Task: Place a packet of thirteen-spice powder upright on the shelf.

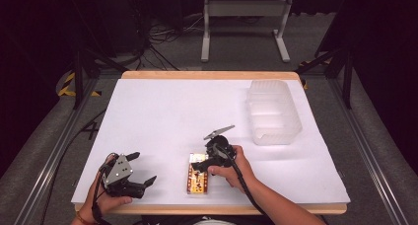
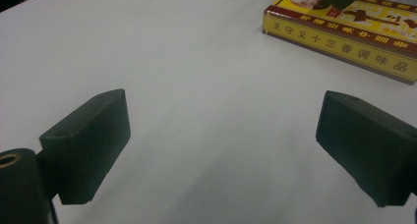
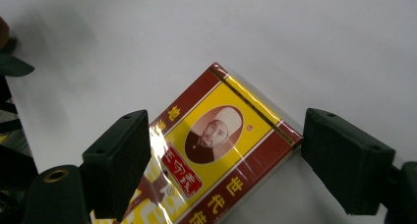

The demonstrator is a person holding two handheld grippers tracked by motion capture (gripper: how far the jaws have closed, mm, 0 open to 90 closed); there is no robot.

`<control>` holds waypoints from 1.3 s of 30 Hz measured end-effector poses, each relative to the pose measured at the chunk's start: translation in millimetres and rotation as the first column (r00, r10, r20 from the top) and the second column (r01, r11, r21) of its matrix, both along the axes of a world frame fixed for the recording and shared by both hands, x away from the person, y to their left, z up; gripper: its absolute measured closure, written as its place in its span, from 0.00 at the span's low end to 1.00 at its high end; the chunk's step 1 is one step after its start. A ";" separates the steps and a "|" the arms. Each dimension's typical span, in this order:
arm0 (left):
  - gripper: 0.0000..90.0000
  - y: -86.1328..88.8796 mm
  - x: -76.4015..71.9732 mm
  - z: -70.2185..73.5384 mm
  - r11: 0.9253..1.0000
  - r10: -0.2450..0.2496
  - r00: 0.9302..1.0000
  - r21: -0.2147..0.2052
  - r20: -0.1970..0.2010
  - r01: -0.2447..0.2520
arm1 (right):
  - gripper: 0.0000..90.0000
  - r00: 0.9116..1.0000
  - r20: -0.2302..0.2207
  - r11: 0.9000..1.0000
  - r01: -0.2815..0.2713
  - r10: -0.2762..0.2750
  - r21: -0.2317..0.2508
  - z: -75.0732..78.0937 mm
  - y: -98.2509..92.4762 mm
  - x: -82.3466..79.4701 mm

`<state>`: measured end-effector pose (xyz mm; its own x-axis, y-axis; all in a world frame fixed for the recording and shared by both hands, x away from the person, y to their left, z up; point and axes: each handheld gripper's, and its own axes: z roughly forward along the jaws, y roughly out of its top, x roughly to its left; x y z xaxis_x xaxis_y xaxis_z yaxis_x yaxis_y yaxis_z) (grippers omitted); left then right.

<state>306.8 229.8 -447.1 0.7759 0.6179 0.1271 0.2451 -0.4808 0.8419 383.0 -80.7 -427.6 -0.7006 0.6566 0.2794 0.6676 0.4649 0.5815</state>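
White table [image 1: 162, 111]; box [image 1: 198, 179] lengthwise near-to-far.

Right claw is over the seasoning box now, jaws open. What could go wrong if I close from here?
1. In the right gripper view the box lies skewed between the open right claw; closing may twist or push it rather than grip it.
2. Its glossy wrap could let it slip.
3. The open left claw sits close beside the box and might be bumped when you lift.
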 end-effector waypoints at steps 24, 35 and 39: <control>0.08 -1.4 0.7 -3.1 1.000 -0.014 1.000 0.028 -0.010 0.015 | 0.26 0.996 0.080 0.954 -0.018 0.044 -0.299 -1.4 76.4 2.3; 0.08 -2.1 1.1 -4.4 0.999 -0.021 1.000 0.032 -0.021 0.021 | 0.18 0.994 0.070 0.959 -0.066 0.088 -0.274 -1.8 74.3 1.3; 0.08 -1.4 1.1 -4.0 0.999 -0.019 1.000 0.035 -0.018 0.020 | 0.17 0.997 0.077 0.966 -0.010 0.032 -0.259 0.6 70.0 1.9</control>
<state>307.8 228.3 -451.2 0.7901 0.5980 0.1350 0.2496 -0.5149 0.8201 384.9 -10.8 -427.0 -0.7281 0.6840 0.0448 0.6124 0.6198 0.4907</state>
